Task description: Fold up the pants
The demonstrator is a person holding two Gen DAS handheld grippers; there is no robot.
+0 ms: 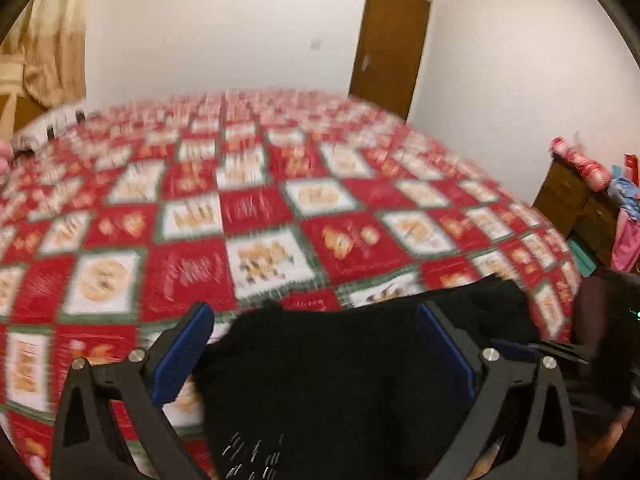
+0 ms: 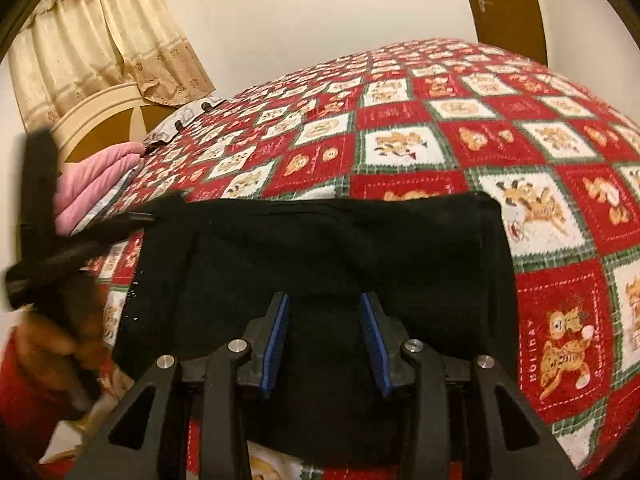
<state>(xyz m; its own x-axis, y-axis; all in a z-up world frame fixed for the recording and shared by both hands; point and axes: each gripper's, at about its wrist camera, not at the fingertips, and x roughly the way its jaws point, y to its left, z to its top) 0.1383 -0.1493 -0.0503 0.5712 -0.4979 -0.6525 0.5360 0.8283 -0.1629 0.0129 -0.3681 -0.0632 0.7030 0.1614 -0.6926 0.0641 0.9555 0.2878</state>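
Black pants [image 1: 340,380] lie folded into a flat rectangle near the front edge of a bed with a red, white and green checked bedspread [image 1: 260,208]. My left gripper [image 1: 318,340] hangs just above the pants' left part, wide open, and nothing touches its blue pads. The left wrist view is smeared by motion. In the right wrist view the pants [image 2: 340,240] fill the middle. My right gripper [image 2: 325,320] hovers over their near part. Its blue pads stand a hand's width apart with only flat cloth showing below the gap. The left gripper [image 2: 120,232] shows blurred by the pants' left corner.
Folded pink cloths [image 2: 96,184] lie at the bed's head by a cream headboard [image 2: 100,112] and a beige curtain [image 2: 100,40]. A brown door [image 1: 388,40] stands behind the bed. A wooden dresser [image 1: 576,200] with clutter is to the right. A hand in a red sleeve [image 2: 36,364] holds the left gripper.
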